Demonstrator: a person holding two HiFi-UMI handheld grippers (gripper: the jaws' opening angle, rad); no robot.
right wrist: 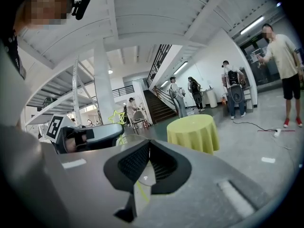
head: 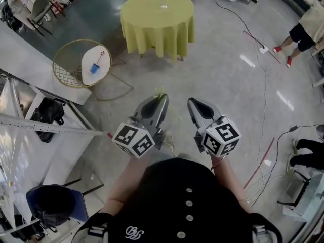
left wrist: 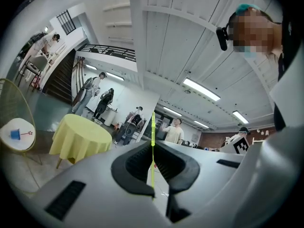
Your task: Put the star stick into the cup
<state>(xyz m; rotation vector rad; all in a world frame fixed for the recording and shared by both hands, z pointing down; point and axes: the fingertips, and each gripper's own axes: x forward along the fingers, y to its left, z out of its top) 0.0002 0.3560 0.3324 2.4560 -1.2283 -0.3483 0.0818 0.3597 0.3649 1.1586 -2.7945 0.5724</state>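
My left gripper (head: 162, 99) (left wrist: 153, 145) is shut on a thin yellow-green star stick (left wrist: 153, 127), which stands up between its jaws. From the right gripper view, the stick's star outline (right wrist: 116, 116) shows above the left gripper. My right gripper (head: 194, 103) (right wrist: 149, 144) is shut with nothing in it, beside the left one over the grey floor. Ahead stands a round table with a yellow-green cloth (head: 158, 19) (left wrist: 78, 137) (right wrist: 194, 132); a small clear cup (head: 163, 6) seems to stand on it. At the left, a small white table (head: 91, 71) carries a blue cup (head: 95, 67) and a red star stick (head: 102, 56).
A gold wire chair frame (head: 68, 65) surrounds the small white table. A white counter and metal rack (head: 30, 120) line the left side. Cables (head: 263, 135) trail over the floor at the right. People stand at the far right (head: 304, 29) and in the background.
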